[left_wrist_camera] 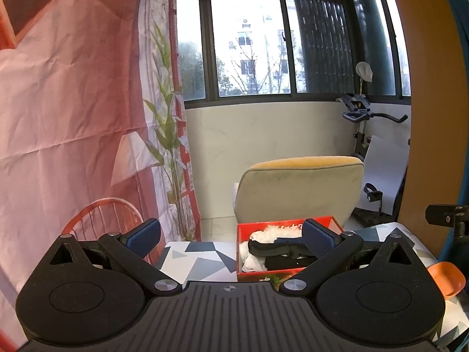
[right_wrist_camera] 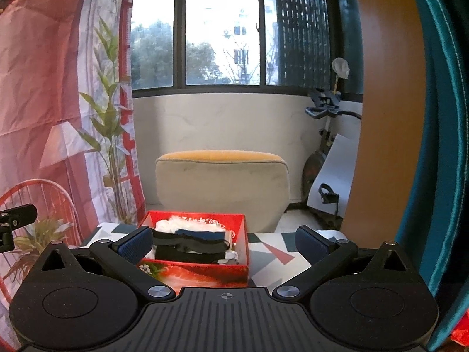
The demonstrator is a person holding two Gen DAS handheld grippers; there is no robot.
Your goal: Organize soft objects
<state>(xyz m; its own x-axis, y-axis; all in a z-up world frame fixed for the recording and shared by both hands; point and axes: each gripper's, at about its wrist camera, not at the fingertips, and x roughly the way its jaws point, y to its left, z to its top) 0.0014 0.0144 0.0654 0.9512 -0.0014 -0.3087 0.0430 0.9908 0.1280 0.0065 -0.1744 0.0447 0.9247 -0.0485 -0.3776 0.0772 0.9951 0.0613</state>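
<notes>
A red cardboard box (left_wrist_camera: 265, 275) (right_wrist_camera: 243, 234) stands on a table with a geometric-patterned cloth (left_wrist_camera: 193, 259) (right_wrist_camera: 265, 259). Inside it lie white fluffy fabric (left_wrist_camera: 272, 231) (right_wrist_camera: 178, 223) and black soft items (left_wrist_camera: 272, 249) (right_wrist_camera: 187, 248), with a dark blue piece (right_wrist_camera: 202, 233) among them. My left gripper (left_wrist_camera: 231, 239) is open above the table, the box behind its right finger. My right gripper (right_wrist_camera: 224, 242) is open too, held just short of the box, its left fingertip (right_wrist_camera: 136, 245) overlapping the box's left side. Neither holds anything.
A beige chair with a yellow top (left_wrist_camera: 299, 187) (right_wrist_camera: 222, 184) stands behind the table. A red printed backdrop (left_wrist_camera: 73, 102) (right_wrist_camera: 52, 88) hangs at left, an exercise bike (left_wrist_camera: 360, 117) (right_wrist_camera: 325, 111) at right. An orange object (left_wrist_camera: 447, 278) sits at the table's right edge.
</notes>
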